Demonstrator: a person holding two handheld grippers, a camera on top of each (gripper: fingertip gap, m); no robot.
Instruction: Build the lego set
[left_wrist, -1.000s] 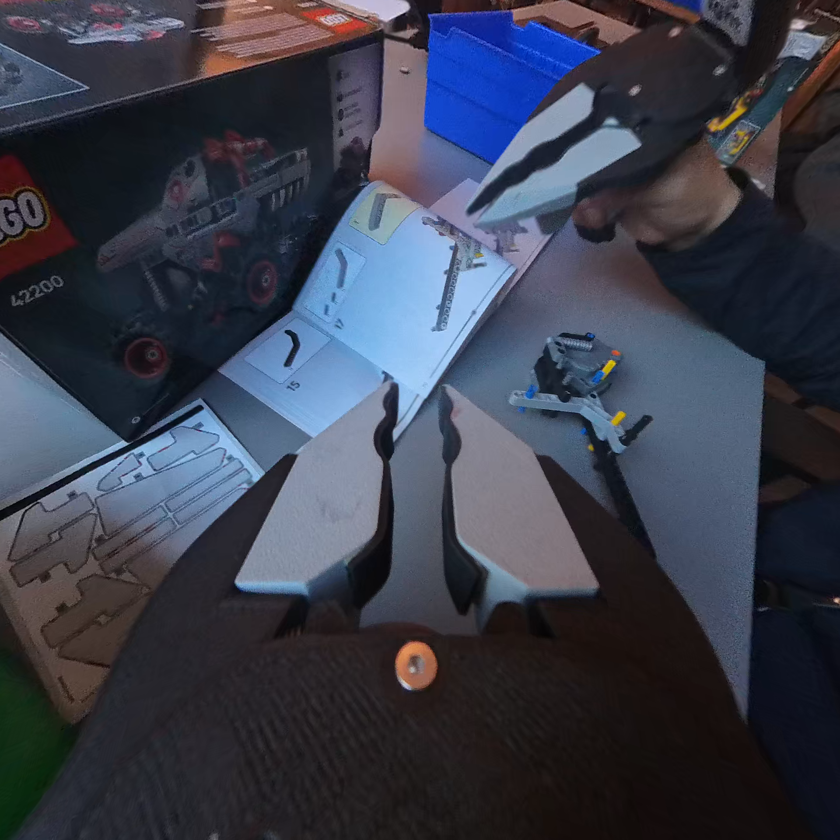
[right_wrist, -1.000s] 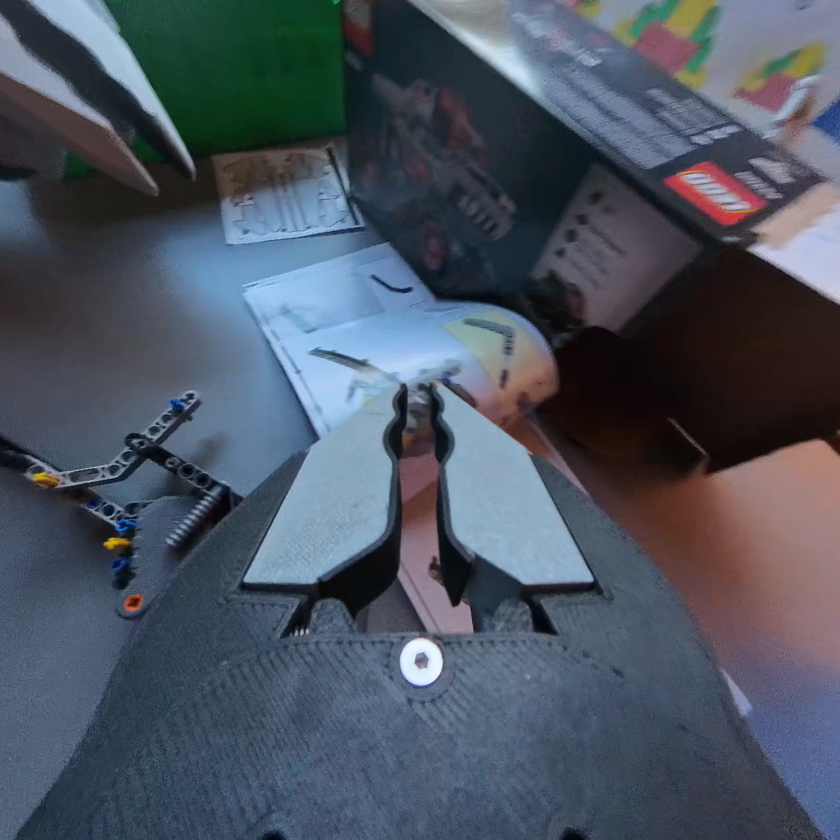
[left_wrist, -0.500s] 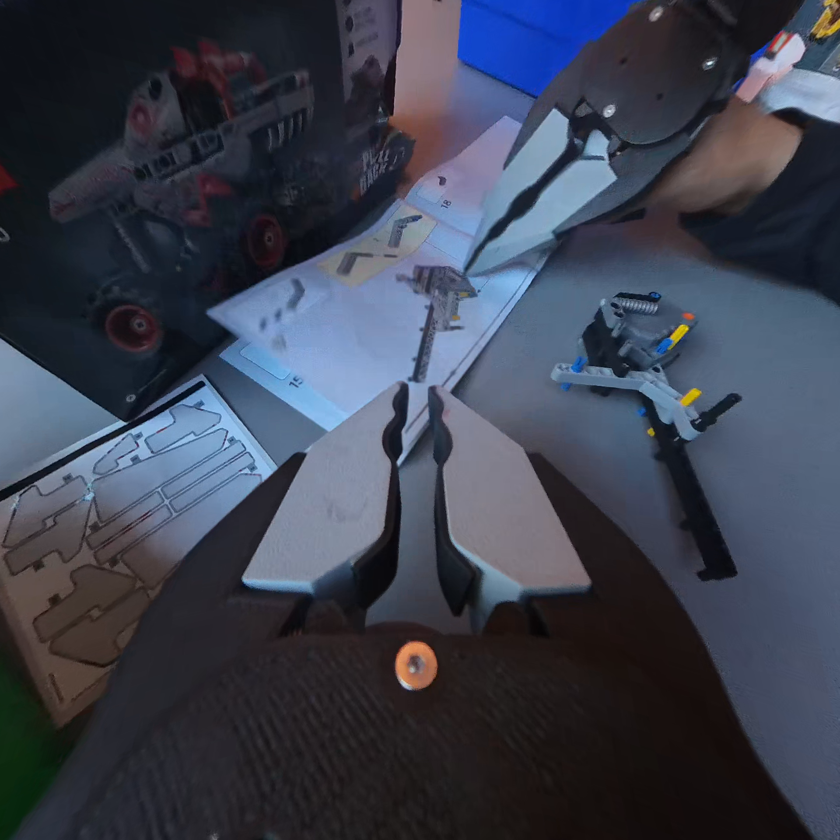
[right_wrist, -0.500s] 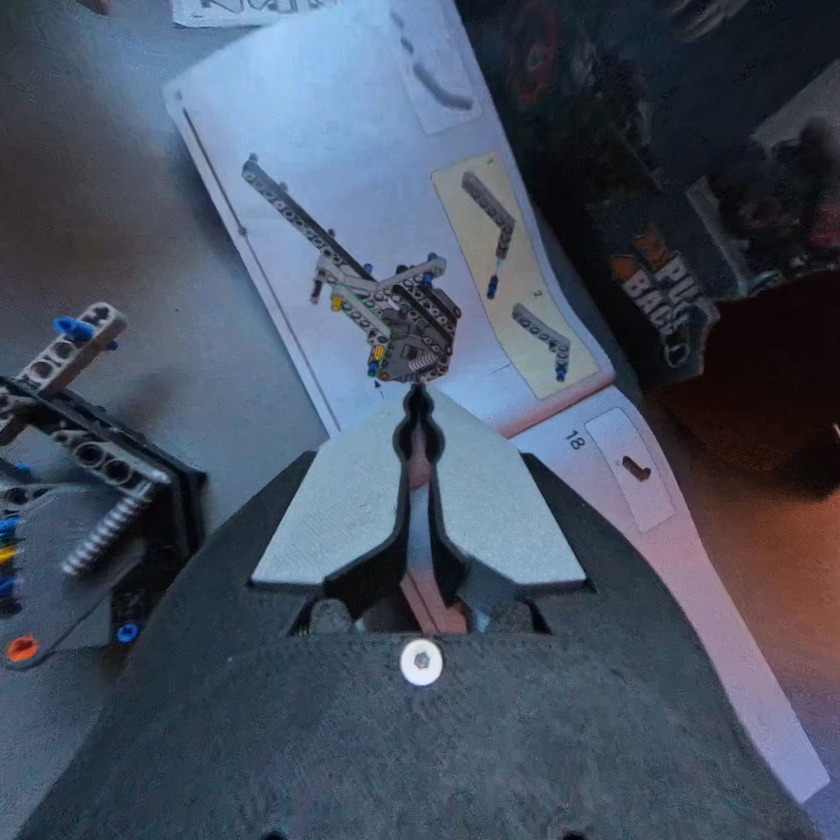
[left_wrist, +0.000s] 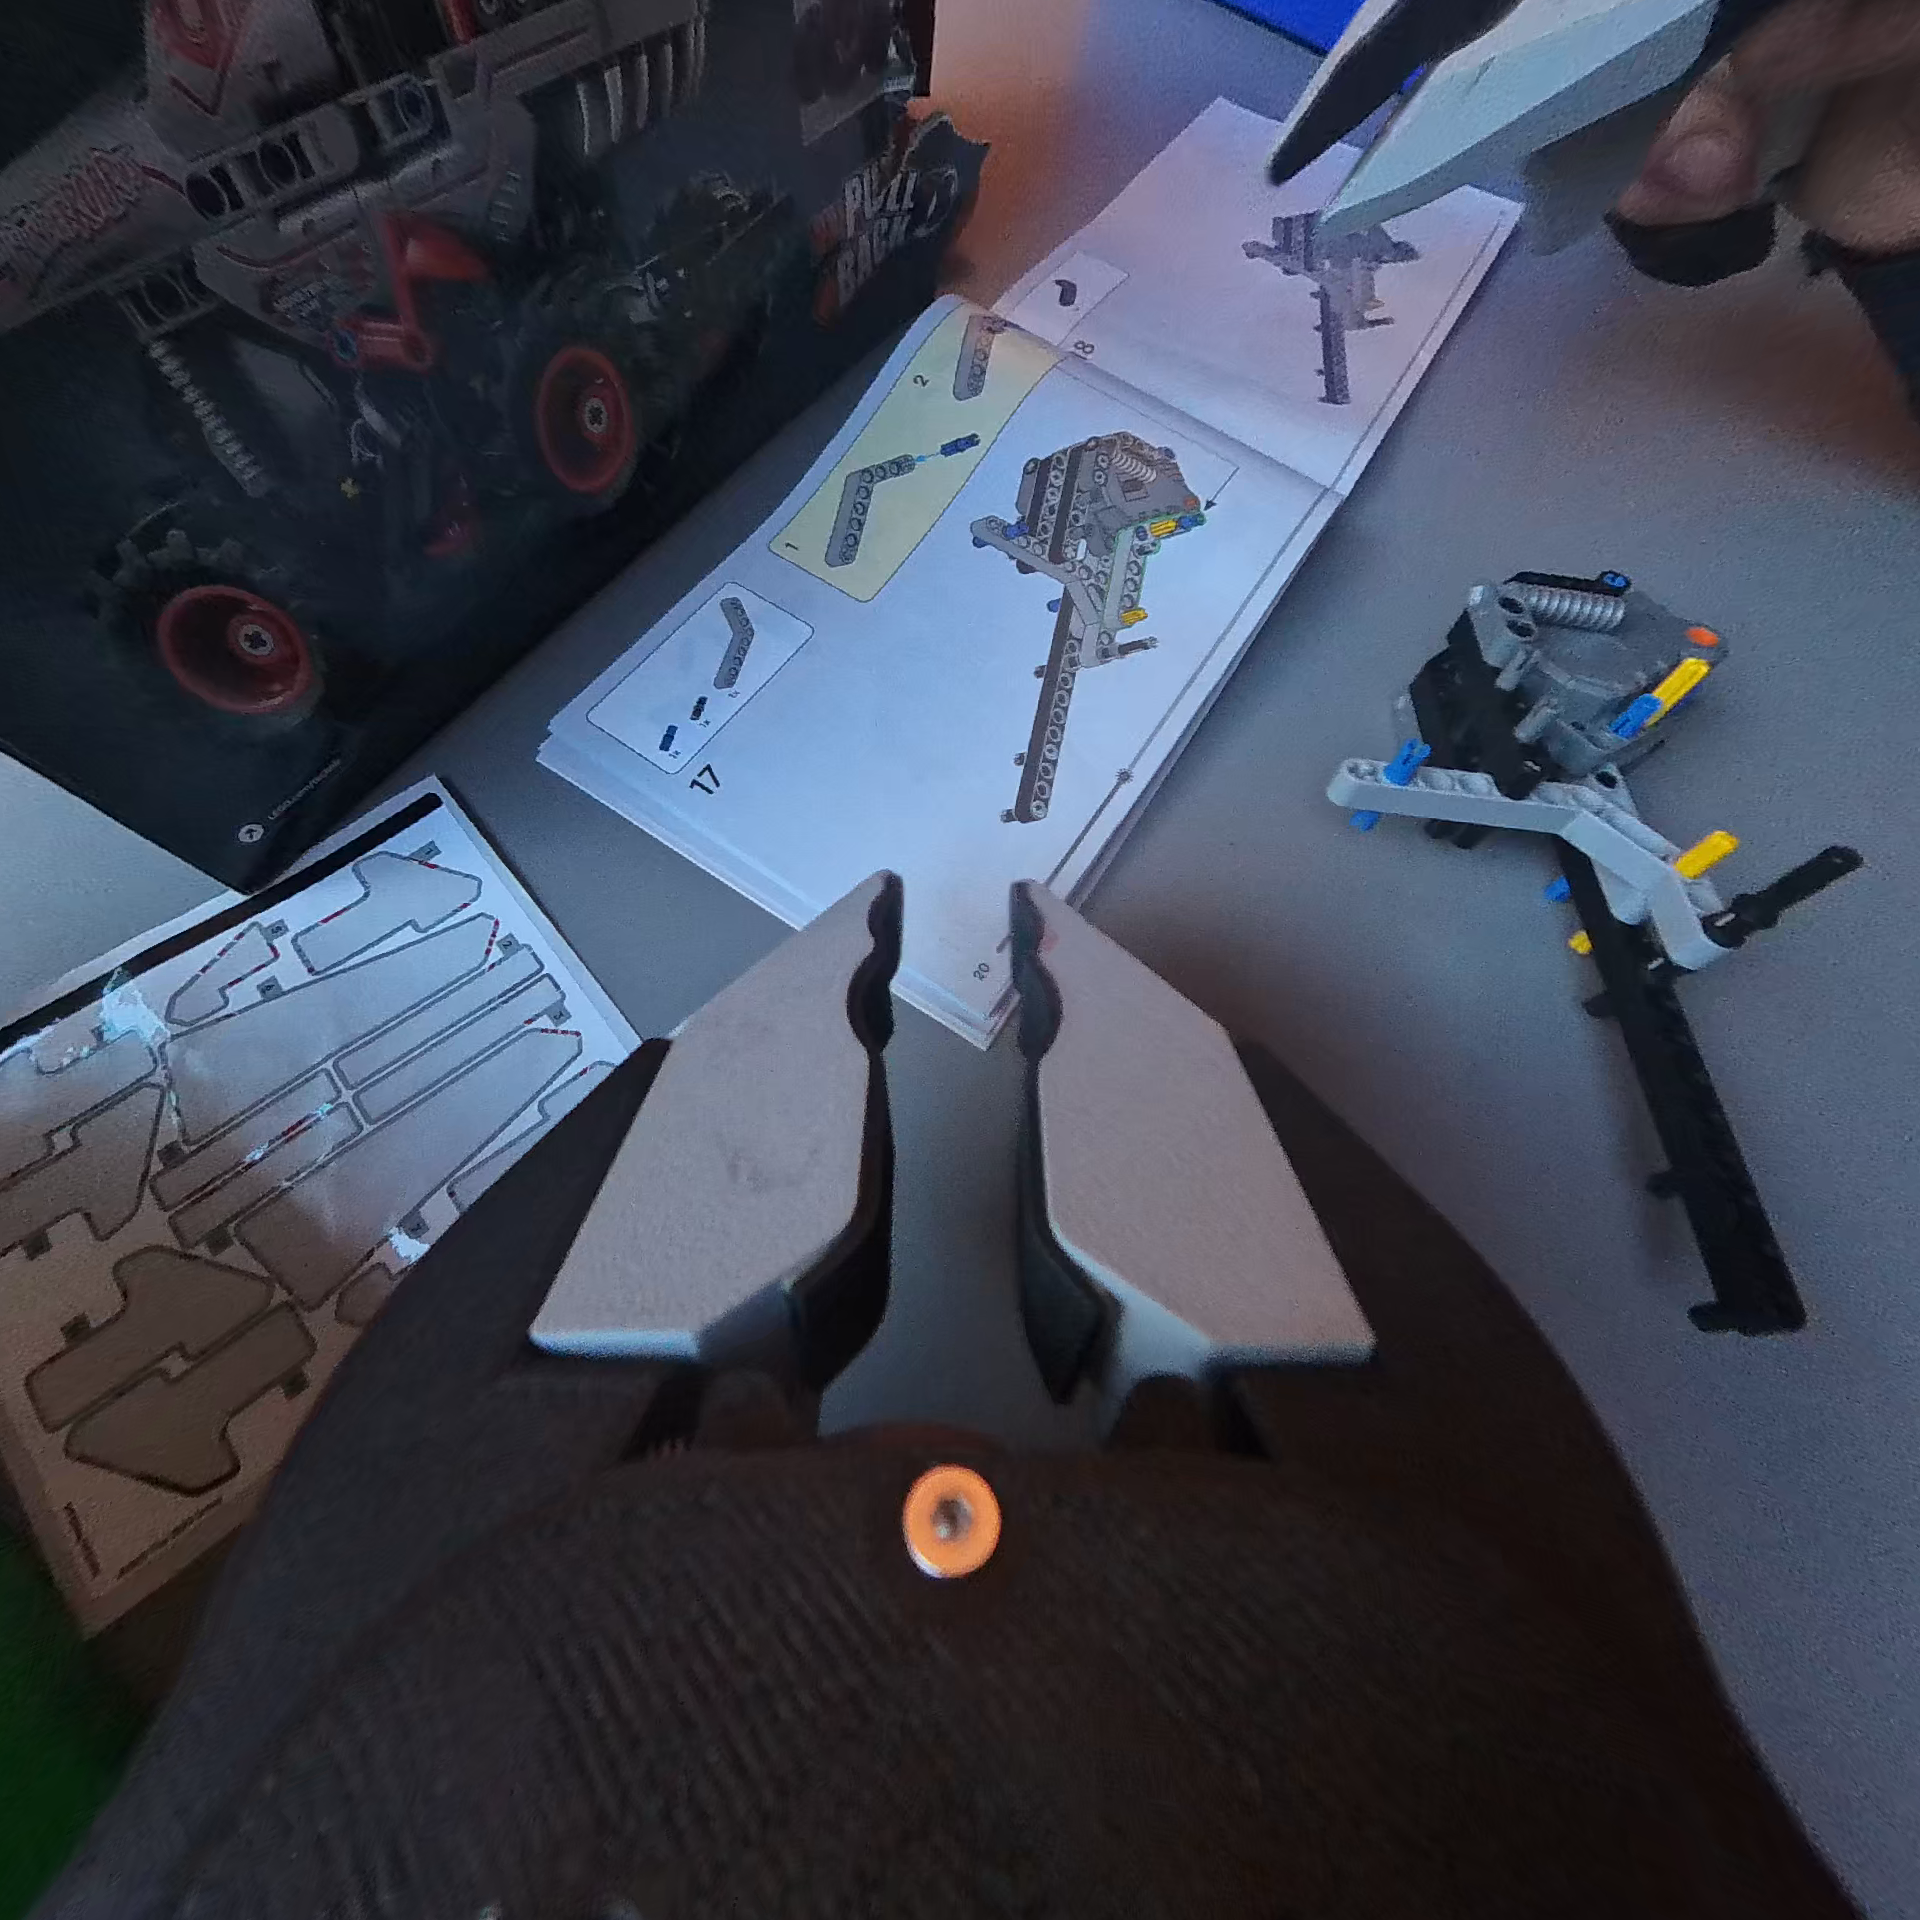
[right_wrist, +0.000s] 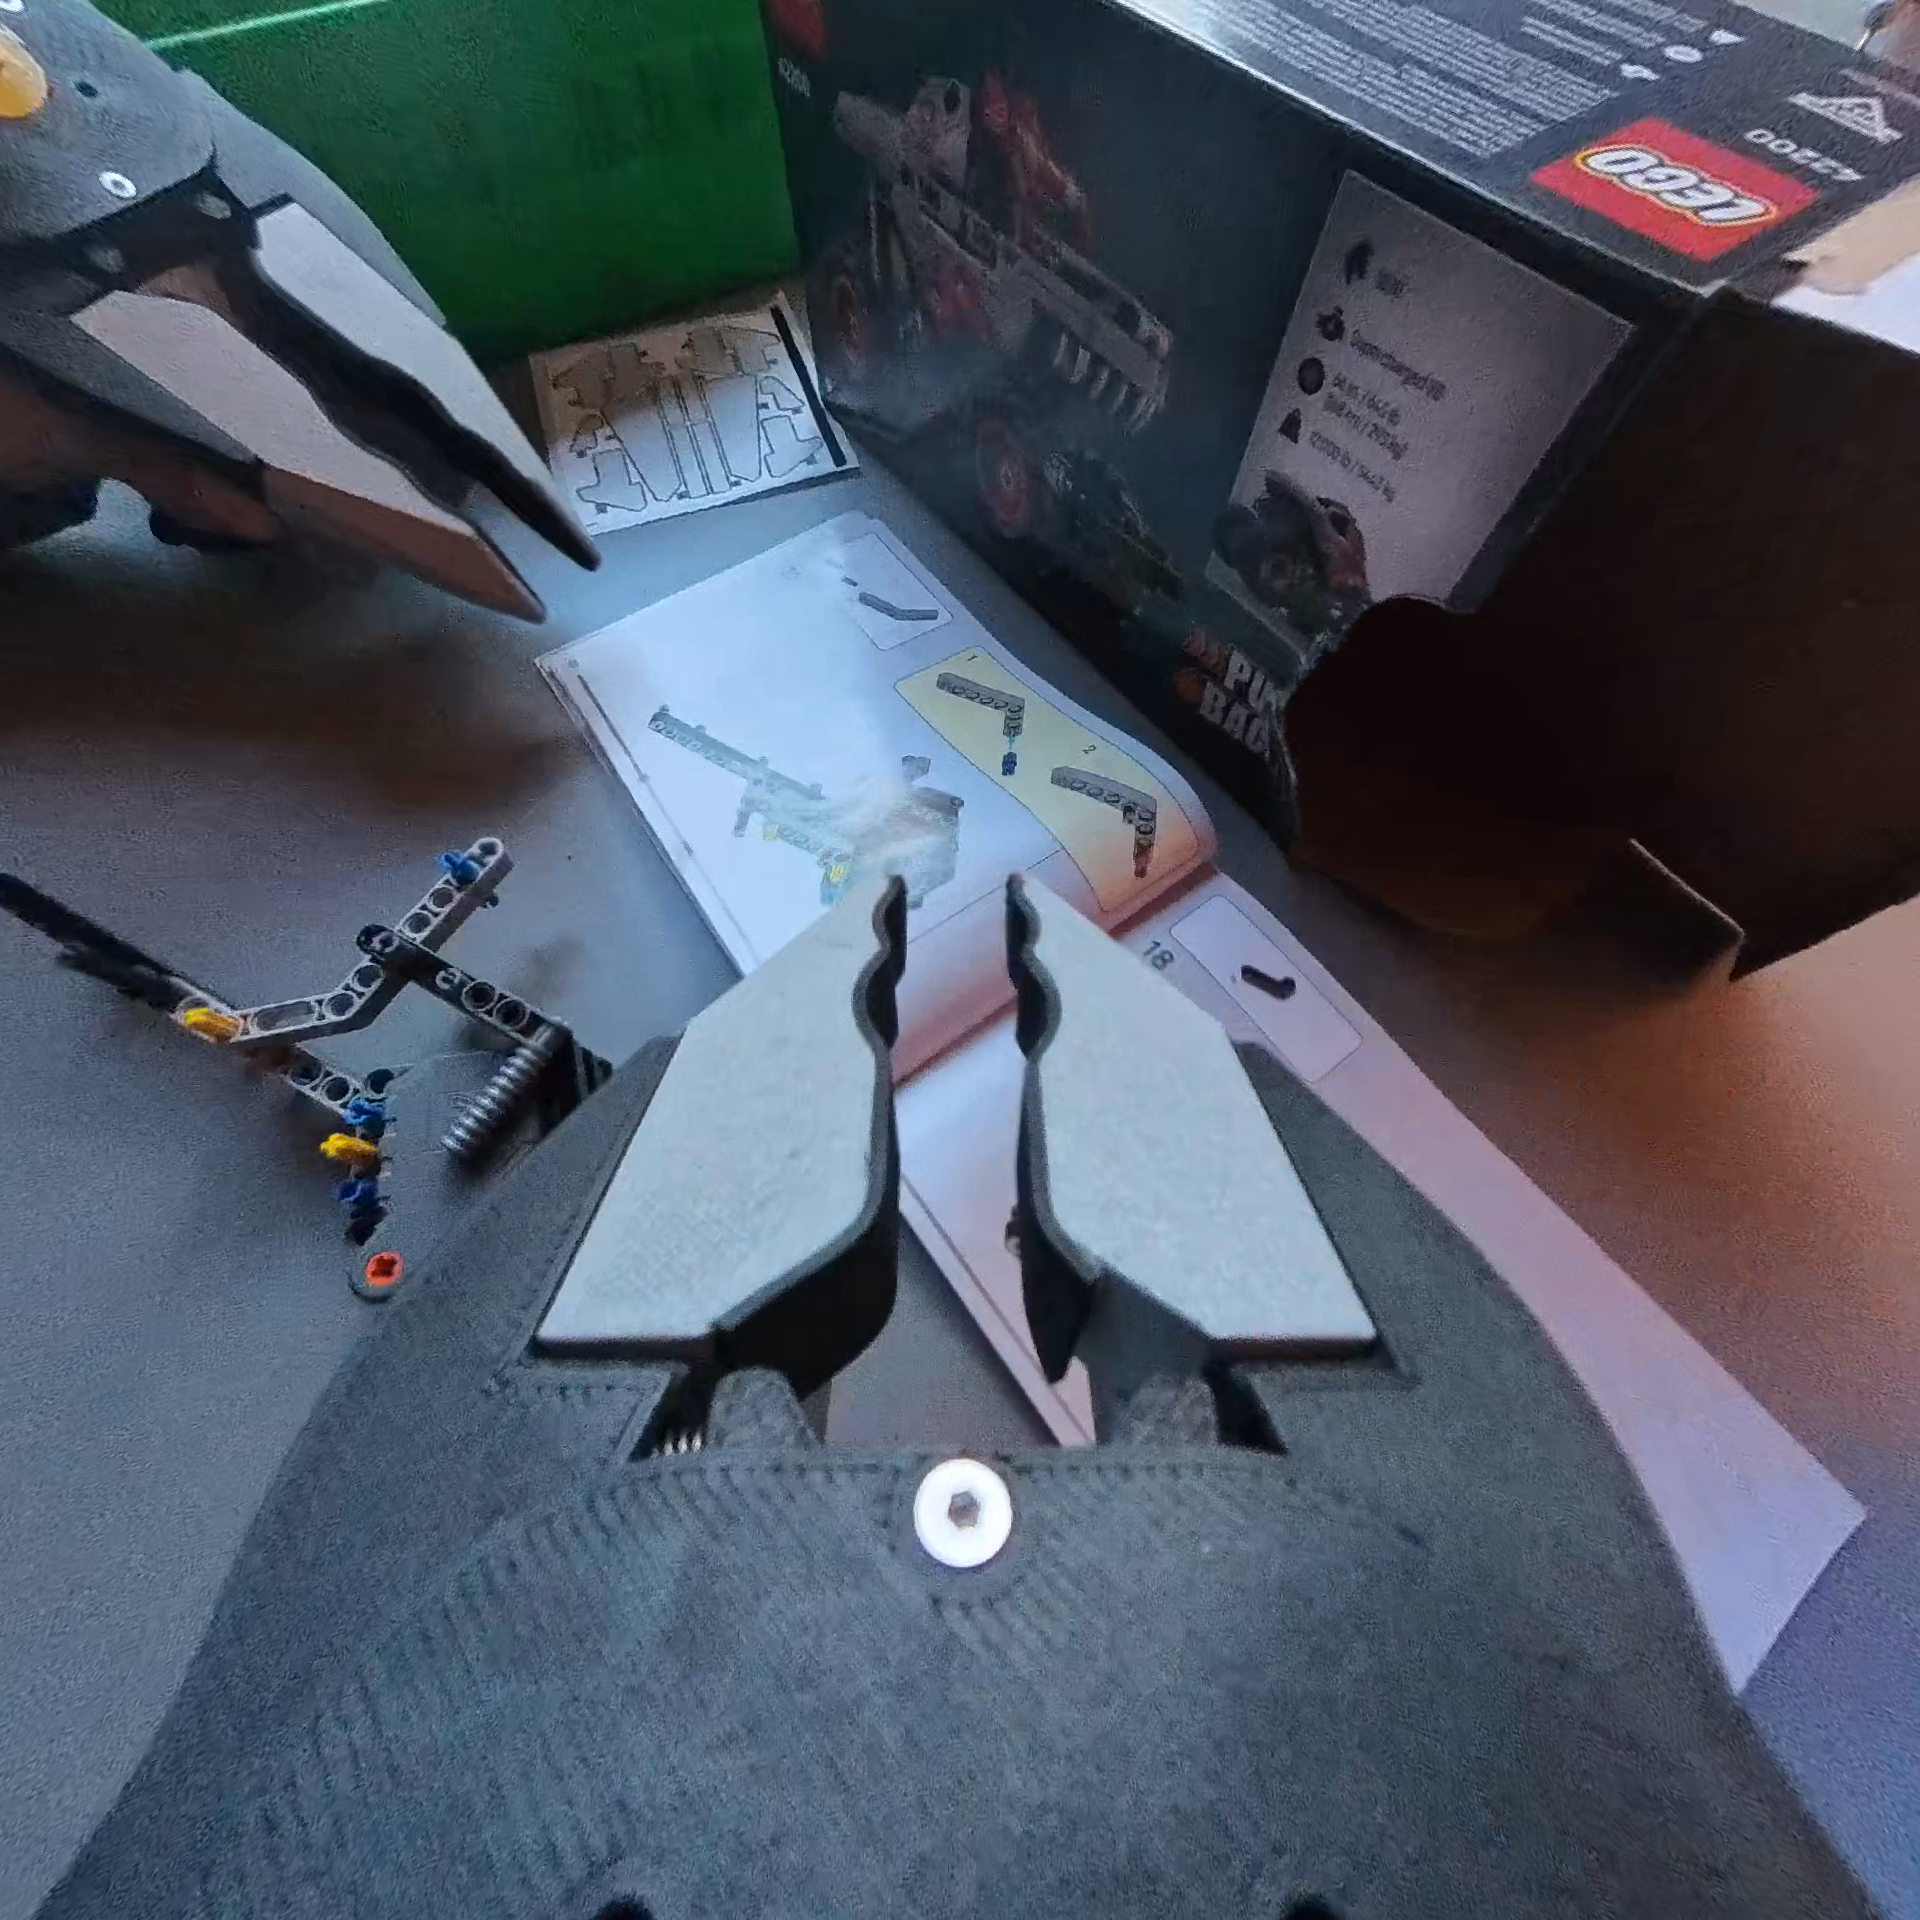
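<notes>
- Here, the biggest thing is the set's dark box (right_wrist: 1091, 343), standing on edge at the back of the grey table (left_wrist: 1455, 1039); only the right wrist view shows its open end flap and the green panel (right_wrist: 520, 156) behind it.
- The instruction booklet (left_wrist: 935, 644) lies open and flat just in front of the box. It is thin, limp paper that would likely slide or curl if nudged.
- A used sticker sheet (left_wrist: 260, 1091) lies beside the booklet, seen large in the left wrist view and small and far in the right.
- The part-built lego assembly (left_wrist: 1579, 790) rests on the table beside the booklet, apart from both tongs. It looks light, rigid and knobbly, with a long black beam (left_wrist: 1694, 1122) that would lever pins loose; I would grip the chunky grey block near the spring, not the beam's end.
- The left gripper (left_wrist: 956, 914) hovers over the booklet's near corner, jaws a little apart, holding nothing.
- The right gripper (right_wrist: 954, 909) hangs above the booklet's far page, likewise slightly parted and empty.
- The orange-capped pin (right_wrist: 382, 1265) shows clearly only in the right wrist view.
</notes>
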